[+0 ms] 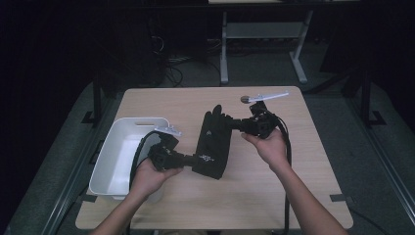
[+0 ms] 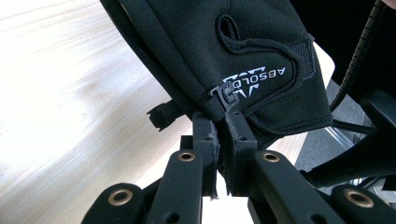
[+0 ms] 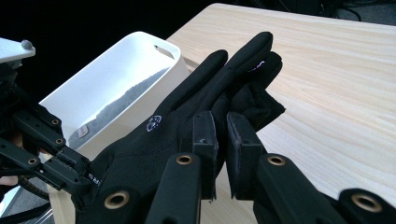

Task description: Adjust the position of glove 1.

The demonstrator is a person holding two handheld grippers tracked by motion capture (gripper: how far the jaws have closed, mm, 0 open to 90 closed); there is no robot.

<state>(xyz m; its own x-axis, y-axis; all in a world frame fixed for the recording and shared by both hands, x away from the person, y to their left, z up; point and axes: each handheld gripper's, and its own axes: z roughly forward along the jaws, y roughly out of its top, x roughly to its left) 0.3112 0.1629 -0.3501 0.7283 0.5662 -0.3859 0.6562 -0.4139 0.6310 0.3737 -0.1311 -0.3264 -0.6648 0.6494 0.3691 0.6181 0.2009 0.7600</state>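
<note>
A black glove (image 1: 213,142) with white printing hangs stretched between my two grippers above the wooden table (image 1: 293,161). My left gripper (image 1: 195,159) is shut on the cuff end, and in the left gripper view its pads (image 2: 222,122) pinch the hem of the glove (image 2: 243,42) beside the logo. My right gripper (image 1: 235,124) is shut on the glove's edge near the fingers. In the right gripper view its jaws (image 3: 220,123) clamp the fabric of the glove (image 3: 154,140), whose fingers point away. The left gripper (image 3: 70,175) holds the far end.
A white plastic bin (image 1: 110,161) stands at the table's left edge, close behind the left hand; the right gripper view shows the bin (image 3: 116,79) just beyond the glove. Dark floor and a table frame (image 1: 264,44) lie past the far edge.
</note>
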